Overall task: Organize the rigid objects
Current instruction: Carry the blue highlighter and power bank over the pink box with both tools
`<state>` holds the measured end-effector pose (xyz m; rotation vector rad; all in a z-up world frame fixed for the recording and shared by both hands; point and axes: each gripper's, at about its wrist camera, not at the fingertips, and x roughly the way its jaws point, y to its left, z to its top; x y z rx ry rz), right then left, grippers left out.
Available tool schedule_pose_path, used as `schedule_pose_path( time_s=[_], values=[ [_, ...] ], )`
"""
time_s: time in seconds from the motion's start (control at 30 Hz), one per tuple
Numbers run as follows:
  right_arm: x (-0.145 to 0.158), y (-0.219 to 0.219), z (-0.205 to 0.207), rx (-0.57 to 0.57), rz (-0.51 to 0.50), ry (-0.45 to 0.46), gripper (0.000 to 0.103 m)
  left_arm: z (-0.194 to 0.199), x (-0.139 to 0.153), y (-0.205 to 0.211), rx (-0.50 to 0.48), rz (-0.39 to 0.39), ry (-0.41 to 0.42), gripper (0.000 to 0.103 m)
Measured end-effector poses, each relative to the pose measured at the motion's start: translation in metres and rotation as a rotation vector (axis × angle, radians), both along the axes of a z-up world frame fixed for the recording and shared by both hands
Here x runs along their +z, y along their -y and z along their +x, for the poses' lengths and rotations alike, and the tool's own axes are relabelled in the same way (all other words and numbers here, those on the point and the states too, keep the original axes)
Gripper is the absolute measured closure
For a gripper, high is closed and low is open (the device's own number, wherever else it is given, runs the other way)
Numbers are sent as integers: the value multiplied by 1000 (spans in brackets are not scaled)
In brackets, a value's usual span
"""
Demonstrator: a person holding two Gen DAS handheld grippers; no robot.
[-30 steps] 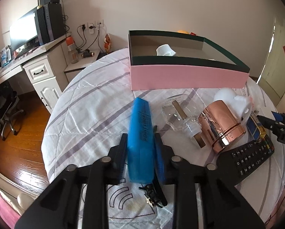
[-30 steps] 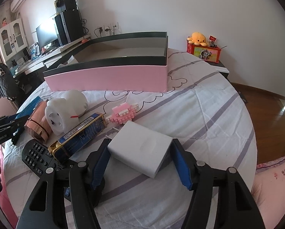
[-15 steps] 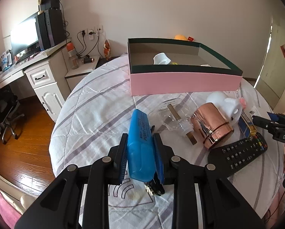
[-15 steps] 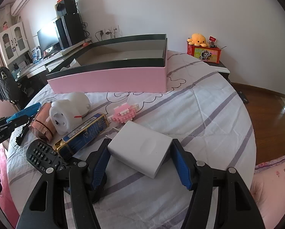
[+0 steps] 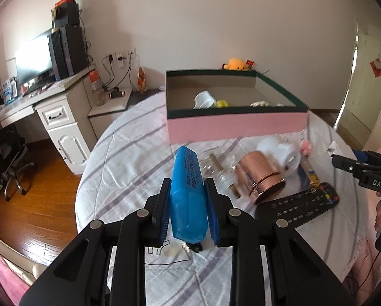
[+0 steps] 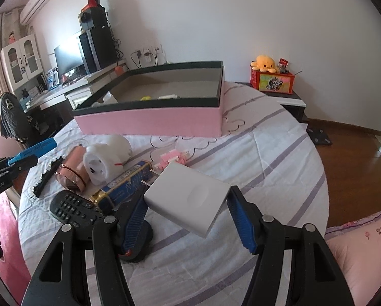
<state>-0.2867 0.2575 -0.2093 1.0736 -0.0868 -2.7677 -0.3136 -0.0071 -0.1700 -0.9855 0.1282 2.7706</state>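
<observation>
Both grippers carry a load above the round bed with its striped quilt (image 6: 279,153). Left gripper (image 5: 187,204) has its jaws narrowed onto a blue highlighter (image 5: 189,191), pads pressed to its two sides, the marker pointing toward the pink box (image 5: 236,127). Right gripper (image 6: 187,204) stands about half spread, clamped on the ends of a white rectangular block (image 6: 187,199) that is tilted and off the quilt. On the quilt, in front of the box, lie a copper cup (image 5: 260,178) on its side, a clear glass bottle (image 5: 221,168), a white plug-shaped thing (image 6: 106,160), a blue and gold box (image 6: 124,188), a black remote (image 6: 75,209) and a pink brick toy (image 6: 172,158). Inside the box sit a white cup (image 5: 204,100) and small yellow bits.
</observation>
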Motion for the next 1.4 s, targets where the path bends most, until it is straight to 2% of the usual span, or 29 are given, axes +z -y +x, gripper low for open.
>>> schedule_pose_path(
  time_s=[0.4,0.73,0.93,1.13,1.4],
  values=[
    [33,3,10,25,11,-77,39,11,36,-29,-60,10,-78,78],
    [73,9,6,57,36,-171,39,-2,64,-55,-109,22,-133,78],
    [93,13,-14,81,70,-209,39,-28,83,-76,-139,10,-166,78],
    [105,18,-52,100,88,-228,39,-75,98,-98,-140,-17,-186,78],
    [104,28,-115,123,103,-221,39,-144,93,-127,-127,-52,-157,78]
  ],
)
